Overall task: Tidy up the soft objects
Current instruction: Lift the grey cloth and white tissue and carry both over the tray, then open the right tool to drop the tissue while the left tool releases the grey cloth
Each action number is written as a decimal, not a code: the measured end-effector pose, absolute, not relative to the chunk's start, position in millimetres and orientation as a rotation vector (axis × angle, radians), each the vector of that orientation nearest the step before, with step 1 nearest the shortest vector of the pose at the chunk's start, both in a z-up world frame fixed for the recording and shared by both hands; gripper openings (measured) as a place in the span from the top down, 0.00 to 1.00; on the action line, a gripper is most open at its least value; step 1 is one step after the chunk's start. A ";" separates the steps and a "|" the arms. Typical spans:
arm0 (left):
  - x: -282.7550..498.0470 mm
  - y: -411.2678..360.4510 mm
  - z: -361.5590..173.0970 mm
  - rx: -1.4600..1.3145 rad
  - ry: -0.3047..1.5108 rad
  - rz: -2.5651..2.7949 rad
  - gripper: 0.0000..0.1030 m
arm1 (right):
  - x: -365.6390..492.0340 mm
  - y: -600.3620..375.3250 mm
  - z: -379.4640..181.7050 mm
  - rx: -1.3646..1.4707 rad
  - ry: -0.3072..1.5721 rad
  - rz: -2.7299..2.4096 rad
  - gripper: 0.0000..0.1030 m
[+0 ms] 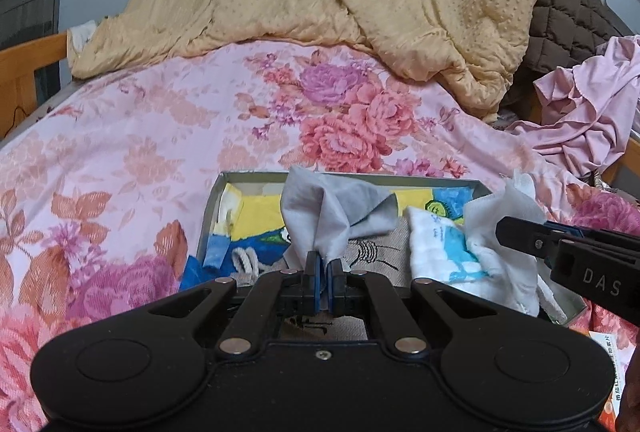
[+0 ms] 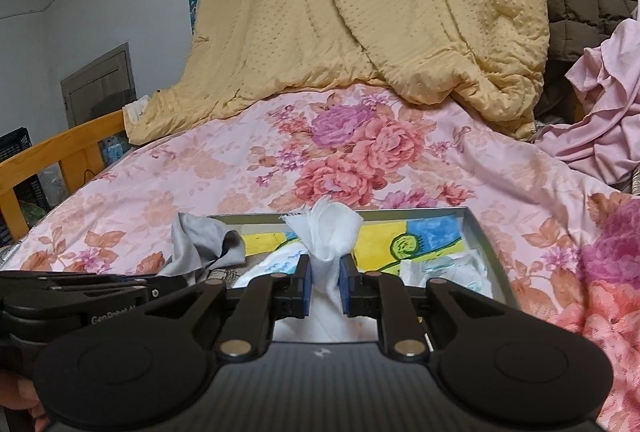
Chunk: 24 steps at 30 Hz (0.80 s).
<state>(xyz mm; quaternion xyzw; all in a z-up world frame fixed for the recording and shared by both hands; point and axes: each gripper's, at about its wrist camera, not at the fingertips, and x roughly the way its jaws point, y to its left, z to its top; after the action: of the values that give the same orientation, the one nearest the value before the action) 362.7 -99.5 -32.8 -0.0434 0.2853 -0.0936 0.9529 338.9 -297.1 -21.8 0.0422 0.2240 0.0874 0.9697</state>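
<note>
Between left tool jaws: grey cloth, over tray.

right claw pinching white cloth | over tray | grey cloth at left

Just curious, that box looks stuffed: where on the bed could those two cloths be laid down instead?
The floral bedspread lies bare between the box and the yellow quilt, and left of the box. Crowded: inside the box, and right, by the pink garment.
</note>
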 end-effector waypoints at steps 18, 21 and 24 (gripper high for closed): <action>360.0 -96.4 -34.9 -0.123 0.617 -0.204 0.93 | 342.2 -302.5 -28.9 0.207 0.447 0.297 0.48; 359.7 -95.6 -35.4 -0.124 0.617 -0.204 0.90 | 344.0 -305.2 -30.4 0.258 0.456 0.332 0.42; 358.2 -93.9 -36.8 -0.130 0.616 -0.203 0.86 | 344.8 -308.4 -31.2 0.292 0.459 0.355 0.37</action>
<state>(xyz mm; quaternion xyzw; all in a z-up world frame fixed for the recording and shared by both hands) 358.2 -93.9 -36.8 -0.0640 0.3022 -0.0994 0.9459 344.8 -308.4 -31.2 0.1436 0.2256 0.1743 0.9477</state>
